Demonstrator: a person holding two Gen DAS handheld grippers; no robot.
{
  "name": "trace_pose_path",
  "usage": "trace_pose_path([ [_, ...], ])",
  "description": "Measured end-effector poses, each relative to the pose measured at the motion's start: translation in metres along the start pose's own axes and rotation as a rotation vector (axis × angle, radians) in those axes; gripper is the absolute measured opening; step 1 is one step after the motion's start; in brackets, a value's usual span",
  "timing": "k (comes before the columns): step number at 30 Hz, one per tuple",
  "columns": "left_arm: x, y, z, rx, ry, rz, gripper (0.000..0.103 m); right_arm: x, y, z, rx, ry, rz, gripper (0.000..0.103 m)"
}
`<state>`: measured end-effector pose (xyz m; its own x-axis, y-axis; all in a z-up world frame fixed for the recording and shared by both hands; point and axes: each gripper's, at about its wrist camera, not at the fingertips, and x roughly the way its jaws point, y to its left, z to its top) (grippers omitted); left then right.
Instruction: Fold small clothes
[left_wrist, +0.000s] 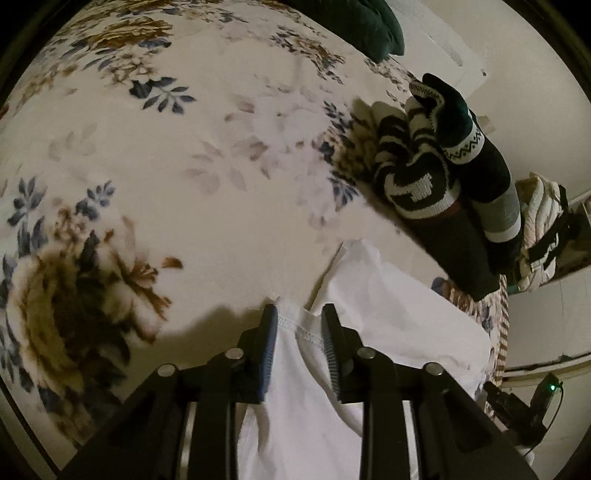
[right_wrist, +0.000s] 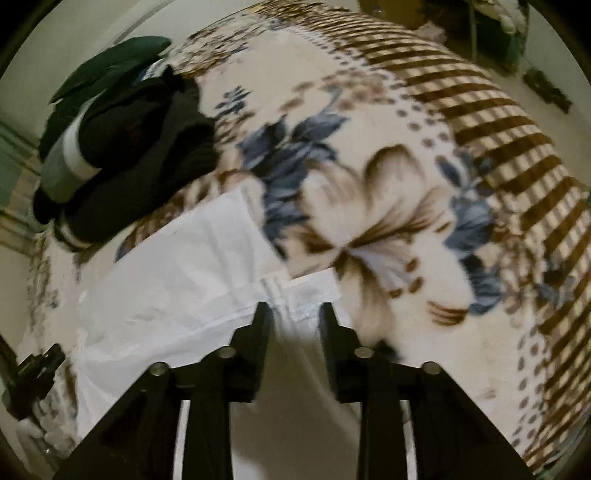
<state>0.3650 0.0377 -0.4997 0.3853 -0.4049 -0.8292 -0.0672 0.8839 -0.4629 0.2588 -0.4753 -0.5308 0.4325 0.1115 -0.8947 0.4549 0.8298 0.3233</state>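
A white garment (left_wrist: 388, 295) lies spread on the flowered blanket (left_wrist: 184, 166). My left gripper (left_wrist: 299, 314) points steeply down and is shut on a bunched fold of it, the stitched hem running between the two pads. In the right wrist view the same white garment (right_wrist: 177, 277) lies flat to the left, and one hemmed corner reaches under my right gripper (right_wrist: 295, 310). That gripper's fingers stand apart just above the corner without pressing on it.
A pile of dark and patterned socks (left_wrist: 424, 166) lies past the garment near the blanket's edge, and in the right wrist view the pile (right_wrist: 129, 147) sits at upper left. A dark green cloth (left_wrist: 354, 22) lies far off. The blanket's striped border (right_wrist: 498, 129) runs along the bed edge.
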Motion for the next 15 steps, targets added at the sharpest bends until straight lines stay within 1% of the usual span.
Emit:
trace_pose_path([
  [2, 0.014, 0.0, 0.002, 0.019, 0.035, 0.006, 0.025, 0.002, 0.002, -0.001, -0.004, 0.005, 0.009, 0.041],
  [3, 0.023, -0.001, 0.001, 0.036, 0.059, 0.008, 0.025, 0.006, 0.003, -0.001, -0.011, 0.013, 0.009, 0.036],
  [4, 0.031, -0.003, 0.0, 0.05, 0.082, 0.019, 0.025, 0.008, 0.004, -0.001, -0.015, 0.005, 0.003, 0.023],
  [5, 0.034, -0.004, -0.001, 0.06, 0.092, 0.021, 0.025, 0.006, 0.005, -0.001, -0.017, -0.015, -0.014, 0.008],
  [7, 0.036, -0.011, -0.002, 0.089, 0.088, 0.025, 0.025, 0.001, 0.003, -0.001, -0.001, -0.041, -0.018, 0.007],
  [9, 0.034, -0.017, -0.003, 0.12, 0.08, 0.025, 0.025, -0.01, 0.003, -0.002, 0.008, -0.083, -0.042, 0.006],
  [12, 0.036, -0.021, -0.004, 0.125, 0.084, 0.023, 0.025, -0.019, -0.001, -0.003, 0.028, -0.114, -0.066, 0.006],
  [15, 0.043, -0.021, -0.005, 0.118, 0.094, 0.029, 0.025, -0.013, -0.005, 0.001, 0.04, -0.097, -0.068, 0.006],
])
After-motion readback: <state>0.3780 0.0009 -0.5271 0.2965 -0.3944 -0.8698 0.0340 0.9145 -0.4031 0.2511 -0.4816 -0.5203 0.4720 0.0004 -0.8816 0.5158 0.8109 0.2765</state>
